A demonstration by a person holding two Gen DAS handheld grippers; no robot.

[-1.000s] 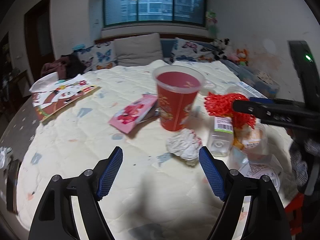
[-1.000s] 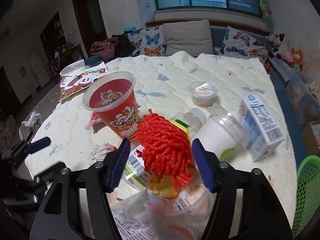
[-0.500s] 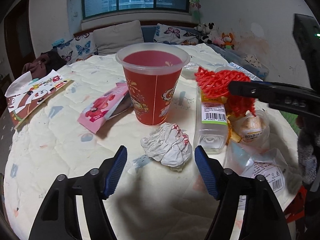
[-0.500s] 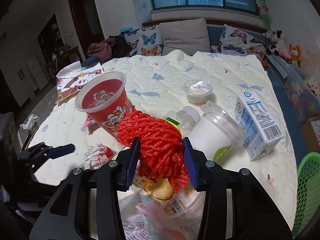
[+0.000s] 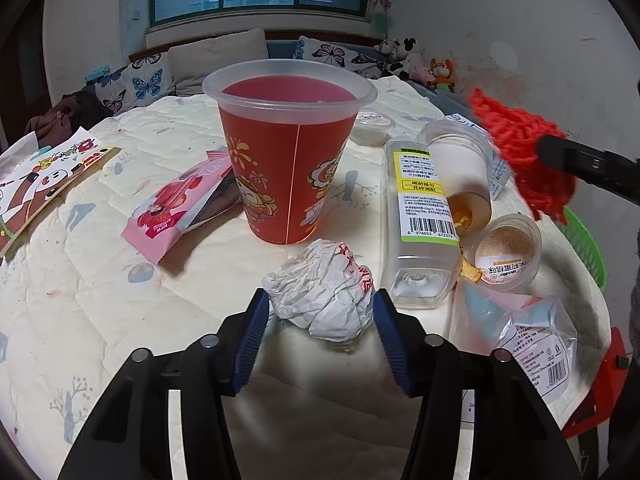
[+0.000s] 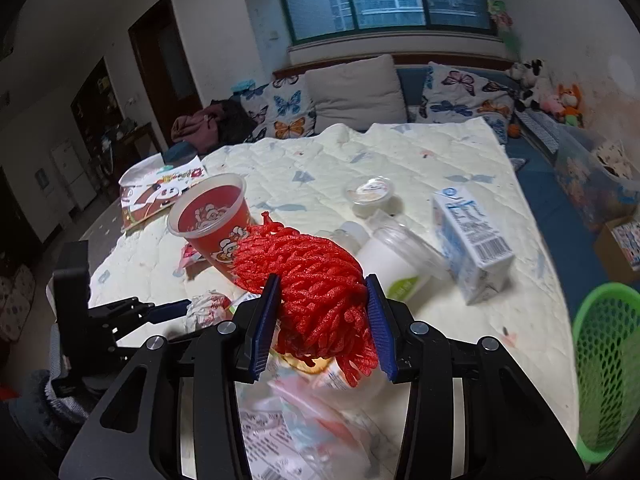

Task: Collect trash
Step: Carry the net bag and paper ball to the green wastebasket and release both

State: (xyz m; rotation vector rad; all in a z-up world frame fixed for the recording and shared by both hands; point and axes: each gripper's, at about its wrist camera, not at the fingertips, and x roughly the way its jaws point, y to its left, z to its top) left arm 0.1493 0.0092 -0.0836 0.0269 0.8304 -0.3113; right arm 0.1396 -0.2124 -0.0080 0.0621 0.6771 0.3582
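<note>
Two grippers worked over a quilted table [image 5: 100, 300] strewn with litter, a green basket [image 6: 608, 364] standing off its right edge. The right gripper [image 6: 322, 320] was clamped on a red foam net [image 6: 316, 284], held above the clutter beside a red cup [image 5: 290, 160]. The left gripper [image 5: 318, 320] sat narrowed around a crumpled paper ball [image 5: 324, 296] lying just before that cup, blue pads [image 5: 252, 336] at its sides; actual grip unclear.

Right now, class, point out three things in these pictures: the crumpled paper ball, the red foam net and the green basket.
crumpled paper ball [image 5: 322, 295], left wrist view, middle of the wad.
red foam net [image 6: 316, 292], right wrist view, centre of the bundle.
green basket [image 6: 606, 364], right wrist view, mesh wall.
</note>
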